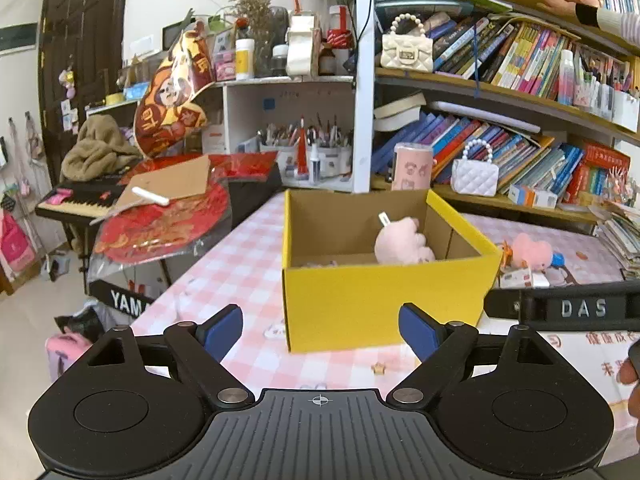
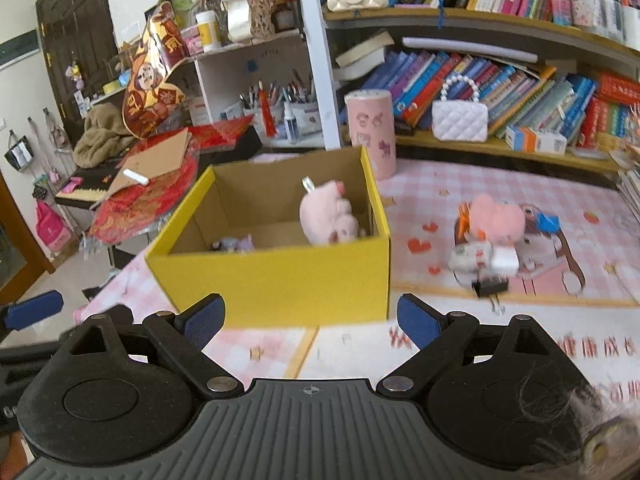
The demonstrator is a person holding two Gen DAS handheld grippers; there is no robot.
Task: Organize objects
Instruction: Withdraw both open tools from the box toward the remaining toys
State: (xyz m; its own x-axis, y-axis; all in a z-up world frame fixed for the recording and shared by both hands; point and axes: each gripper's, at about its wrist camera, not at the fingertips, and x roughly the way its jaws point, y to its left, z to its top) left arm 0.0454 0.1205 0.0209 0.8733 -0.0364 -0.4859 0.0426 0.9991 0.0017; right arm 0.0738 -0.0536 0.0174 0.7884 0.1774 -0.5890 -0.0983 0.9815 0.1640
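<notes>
A yellow cardboard box (image 1: 360, 300) (image 2: 288, 280) stands open on the pink checked table. A pink plush toy (image 1: 402, 242) (image 2: 328, 218) lies inside it, with small purple items (image 2: 236, 244) at the box floor. To the right of the box lies a pile: a pink fluffy heart (image 1: 530, 250) (image 2: 496, 216), a blue clip (image 2: 546, 222), a white packet (image 2: 480, 258) and a black binder clip (image 2: 490, 286). My left gripper (image 1: 320, 330) is open and empty just before the box. My right gripper (image 2: 310, 320) is open and empty, before the box's front right.
A pink cylinder (image 2: 370, 132) stands behind the box. Bookshelves (image 1: 500, 92) run along the back with white purses (image 2: 460, 120). A keyboard with red decorations (image 1: 160, 204) stands left of the table. The left gripper's blue finger (image 2: 34, 312) shows at left.
</notes>
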